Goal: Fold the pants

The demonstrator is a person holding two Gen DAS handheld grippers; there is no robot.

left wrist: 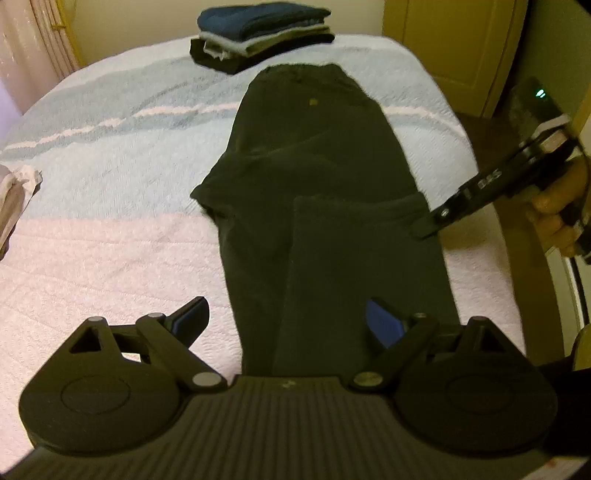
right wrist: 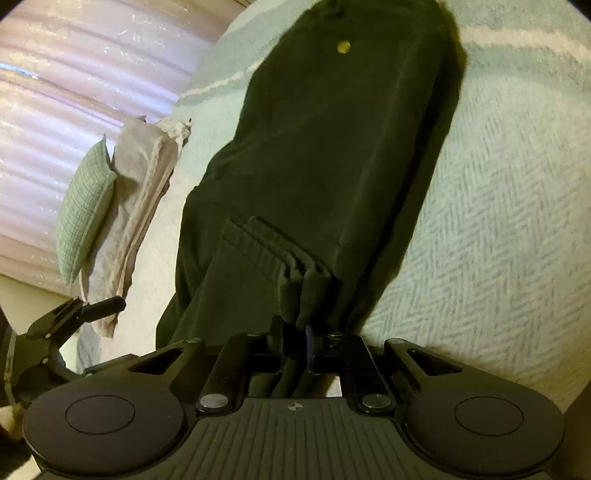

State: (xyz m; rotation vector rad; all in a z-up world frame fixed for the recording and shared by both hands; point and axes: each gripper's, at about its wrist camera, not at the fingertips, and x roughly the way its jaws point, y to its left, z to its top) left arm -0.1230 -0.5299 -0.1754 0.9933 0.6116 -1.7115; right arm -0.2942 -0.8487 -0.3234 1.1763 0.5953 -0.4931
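pants (left wrist: 317,155) are laid lengthwise on the bed (left wrist: 110,236), legs stacked one on the other, waistband at the far end near a stack of folded clothes (left wrist: 258,33). the leg ends have been brought up over the thigh area; the hems (right wrist: 291,254) are seen bunched in the right wrist view.

right gripper (right wrist: 301,332): jaws together, clamped on the hems (several layers of cuff are caught between the pads). in the left wrist view it is seen at the pants' right edge, about halfway along.

left gripper (left wrist: 286,317): fingers (left wrist: 192,317) spread apart, nothing held, hovering over the near fold.

step in hand, as judged: first lengthwise-halving fold, hems being carried toward the waistband.

notes for doing it well:
- hems are best kept low and drawn straight along the pants' axis, so the upper layer is not skewed.
- the near fold could be pinned or smoothed by the free gripper (creasing is likely otherwise).
- release is best made only once the hems line up with the waistband.
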